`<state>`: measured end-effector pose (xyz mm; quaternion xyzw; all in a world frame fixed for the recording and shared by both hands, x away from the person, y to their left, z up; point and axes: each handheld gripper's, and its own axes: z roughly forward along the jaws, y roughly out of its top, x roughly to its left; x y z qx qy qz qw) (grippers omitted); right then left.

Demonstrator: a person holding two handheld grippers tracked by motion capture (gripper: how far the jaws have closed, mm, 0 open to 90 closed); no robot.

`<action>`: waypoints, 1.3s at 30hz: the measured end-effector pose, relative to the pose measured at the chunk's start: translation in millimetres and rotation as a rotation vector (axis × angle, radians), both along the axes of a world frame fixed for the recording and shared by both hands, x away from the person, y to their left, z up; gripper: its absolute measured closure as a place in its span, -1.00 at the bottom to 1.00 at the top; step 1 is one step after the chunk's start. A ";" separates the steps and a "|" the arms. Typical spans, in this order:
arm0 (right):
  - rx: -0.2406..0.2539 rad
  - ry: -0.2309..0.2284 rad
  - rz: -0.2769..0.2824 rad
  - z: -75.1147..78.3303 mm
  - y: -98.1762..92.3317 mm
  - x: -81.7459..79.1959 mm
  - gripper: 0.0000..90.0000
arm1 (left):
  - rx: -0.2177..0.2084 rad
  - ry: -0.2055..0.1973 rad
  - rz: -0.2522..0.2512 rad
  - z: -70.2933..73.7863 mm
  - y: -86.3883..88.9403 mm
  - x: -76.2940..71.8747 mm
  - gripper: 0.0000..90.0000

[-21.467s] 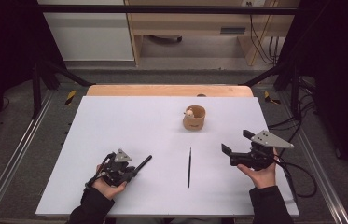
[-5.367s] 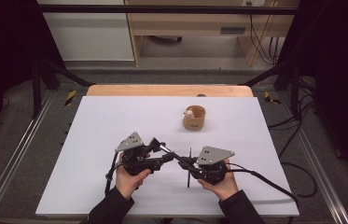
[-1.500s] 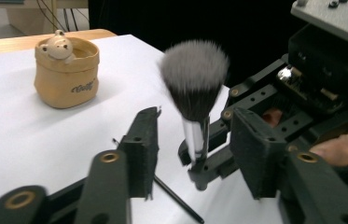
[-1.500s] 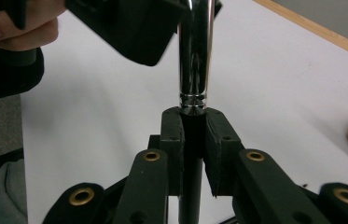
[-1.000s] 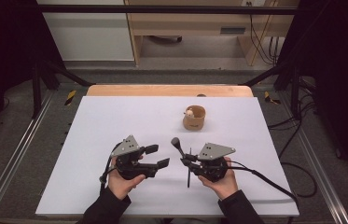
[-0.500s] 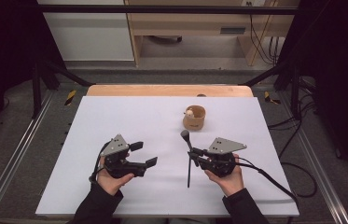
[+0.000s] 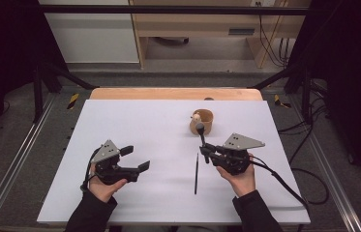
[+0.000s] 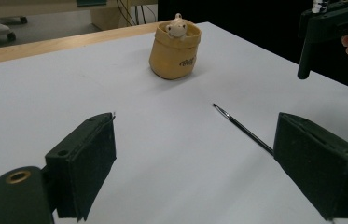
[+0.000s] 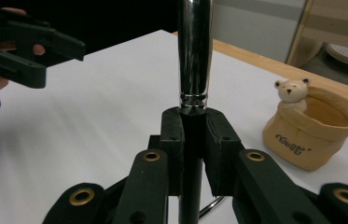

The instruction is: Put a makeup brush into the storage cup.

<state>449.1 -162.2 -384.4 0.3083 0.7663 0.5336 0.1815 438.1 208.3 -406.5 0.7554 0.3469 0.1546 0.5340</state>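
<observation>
My right gripper point(image 7: 205, 152) is shut on a brush point(image 7: 201, 135) with a black handle and a silver ferrule point(image 9: 194, 56), which stands upright just in front of the tan pot point(image 7: 202, 122). The pot has a small bear figure point(image 9: 291, 91) at its rim. A thin dark brush point(image 7: 196, 174) lies flat on the white table between the two hands. At the table's left my left gripper point(image 7: 135, 158) is open; its jaws have just been opening with nothing between them point(image 8: 195, 168).
The white table top point(image 7: 139, 121) has a wooden strip point(image 7: 168, 93) along its far edge. Metal rails point(image 7: 18, 159) run down both sides. A black cable point(image 7: 284, 183) trails from the right gripper off the table's right side.
My left gripper has drawn away to the left and its jaws have spread wider. The right gripper has carried the upright brush to the right, closer to the pot.
</observation>
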 end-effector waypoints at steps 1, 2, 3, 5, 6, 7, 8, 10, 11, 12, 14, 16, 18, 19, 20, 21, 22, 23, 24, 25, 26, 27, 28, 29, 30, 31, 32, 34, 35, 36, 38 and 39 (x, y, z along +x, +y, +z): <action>0.004 -0.002 -0.009 0.6 -0.8 1.4 0.76 | 0.002 -0.002 0.006 -0.2 1.8 0.3 -0.74; 0.012 -0.004 -0.023 1.8 -2.4 4.3 0.76 | 0.005 0.001 0.013 -0.4 3.6 0.5 -0.74; 0.012 -0.004 -0.023 1.8 -2.4 4.3 0.76 | 0.009 0.002 0.018 -1.1 5.3 0.9 -0.74; 0.019 -0.007 -0.042 3.3 -4.3 7.7 0.76 | 0.014 0.006 0.026 -2.7 8.5 2.0 -0.75; 0.027 -0.008 -0.050 4.2 -5.4 9.6 0.76 | 0.015 0.004 0.031 -3.6 9.5 2.7 -0.76; 0.044 -0.013 -0.069 6.0 -7.0 13.2 0.76 | 0.028 0.001 0.041 -4.9 12.1 4.2 -0.77; 0.044 -0.013 -0.069 6.0 -7.0 13.2 0.76 | 0.028 0.001 0.041 -4.9 12.1 4.2 -0.78; 0.052 -0.015 -0.087 7.8 -8.2 16.5 0.76 | 0.034 0.003 0.047 -6.1 14.7 5.6 -0.78; 0.056 -0.023 -0.093 8.1 -8.5 18.6 0.76 | 0.036 0.005 0.050 -6.6 16.0 6.3 -0.78; 0.059 -0.018 -0.101 8.8 -8.9 20.0 0.76 | 0.037 0.003 0.055 -7.2 17.2 7.1 -0.79; 0.065 -0.022 -0.113 9.2 -9.4 23.3 0.76 | 0.040 0.004 0.060 -8.2 19.8 8.1 -0.79; 0.067 -0.022 -0.120 9.1 -9.9 26.6 0.76 | 0.044 0.002 0.063 -9.0 22.8 9.1 -0.80; 0.071 -0.021 -0.127 9.3 -9.7 30.6 0.76 | 0.043 0.000 0.068 -9.8 26.5 10.2 -0.80; 0.070 -0.023 -0.128 9.4 -9.6 31.7 0.76 | 0.045 -0.003 0.071 -9.8 27.9 10.3 -0.81; 0.070 -0.023 -0.128 9.4 -9.6 31.7 0.76 | 0.045 -0.003 0.071 -9.8 27.9 10.3 -0.81; 0.074 -0.024 -0.135 9.9 -8.5 33.6 0.76 | 0.045 -0.003 0.076 -9.8 30.4 10.6 -0.81; 0.068 -0.027 -0.134 10.0 -8.7 34.8 0.76 | 0.043 -0.004 0.081 -9.9 31.3 10.6 -0.81; 0.068 -0.027 -0.134 10.0 -8.7 34.8 0.76 | 0.043 -0.004 0.081 -9.9 31.3 10.6 -0.81; 0.073 -0.026 -0.140 10.2 -8.0 35.9 0.76 | 0.047 -0.005 0.085 -10.1 32.5 10.6 -0.81; 0.073 -0.028 -0.144 10.3 -8.0 38.5 0.76 | 0.051 -0.006 0.089 -10.6 34.7 10.7 -0.81; 0.073 -0.028 -0.144 10.3 -8.0 38.5 0.76 | 0.051 -0.006 0.089 -10.6 34.7 10.7 -0.81; 0.078 -0.026 -0.151 10.5 -7.5 39.9 0.76 | 0.052 -0.008 0.093 -11.1 35.6 10.8 -0.81; 0.076 -0.028 -0.155 10.5 -7.5 41.5 0.76 | 0.054 -0.007 0.095 -11.5 37.0 10.9 -0.81; 0.074 -0.027 -0.161 10.5 -7.7 44.5 0.76 | 0.056 -0.008 0.096 -12.1 38.5 11.1 -0.82; 0.074 -0.027 -0.161 10.5 -7.7 44.5 0.76 | 0.056 -0.010 0.099 -12.8 39.9 11.1 -0.82; 0.080 -0.026 -0.166 10.5 -7.1 46.2 0.76 | 0.059 -0.010 0.101 -13.4 41.6 11.2 -0.82; 0.075 -0.029 -0.171 10.5 -7.4 47.6 0.76 | 0.056 -0.009 0.106 -14.1 43.0 11.2 -0.82; 0.074 -0.030 -0.178 10.7 -7.7 50.7 0.76 | 0.056 -0.010 0.110 -15.3 46.0 11.1 -0.82; 0.075 -0.030 -0.181 11.0 -7.9 52.1 0.76 | 0.055 -0.009 0.113 -15.8 47.1 11.1 -0.83; 0.077 -0.032 -0.189 11.3 -7.7 53.5 0.76 | 0.056 -0.009 0.115 -16.4 48.1 11.0 -0.83; 0.081 -0.032 -0.197 11.9 -7.5 56.7 0.76 | 0.060 -0.012 0.119 -17.4 50.0 10.8 -0.83; 0.083 -0.033 -0.201 12.4 -7.4 58.0 0.76 | 0.060 -0.011 0.120 -17.9 50.7 10.8 -0.83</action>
